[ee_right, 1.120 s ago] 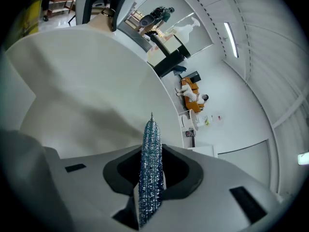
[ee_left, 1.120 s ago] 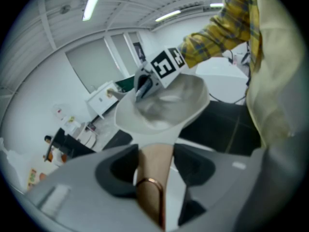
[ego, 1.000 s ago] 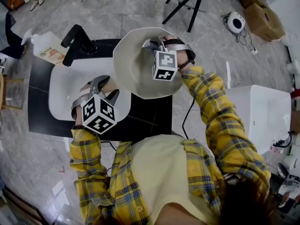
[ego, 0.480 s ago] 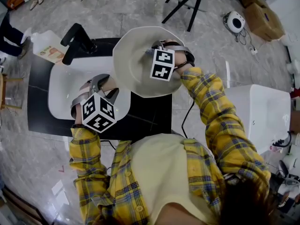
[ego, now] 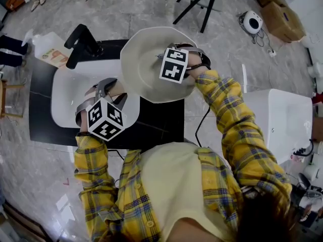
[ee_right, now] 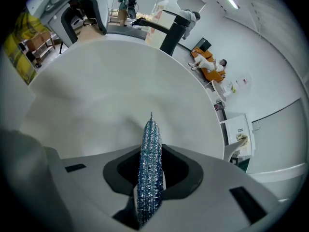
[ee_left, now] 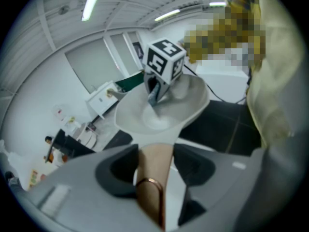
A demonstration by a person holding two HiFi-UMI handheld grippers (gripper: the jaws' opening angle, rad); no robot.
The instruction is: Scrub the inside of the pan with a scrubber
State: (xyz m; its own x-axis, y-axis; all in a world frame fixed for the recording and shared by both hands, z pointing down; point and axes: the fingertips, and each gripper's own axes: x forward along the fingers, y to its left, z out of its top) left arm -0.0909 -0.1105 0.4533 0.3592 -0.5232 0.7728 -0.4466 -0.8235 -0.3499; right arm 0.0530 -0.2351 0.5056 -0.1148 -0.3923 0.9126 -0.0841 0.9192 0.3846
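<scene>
Over the sink point(ego: 65, 95), left gripper point(ee_left: 155, 162) clamps the tan handle point(ee_left: 150, 192) of the pan point(ego: 144, 67), probably rigid and light; right gripper point(ee_right: 152, 166) pinches the soft-looking glittery scrubber point(ee_right: 149, 134).

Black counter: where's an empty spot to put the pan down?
Bare black counter lies between the sink and the person, and along the sink's left. Crowded: the faucet and bottle corner, and around the held pan.
</scene>
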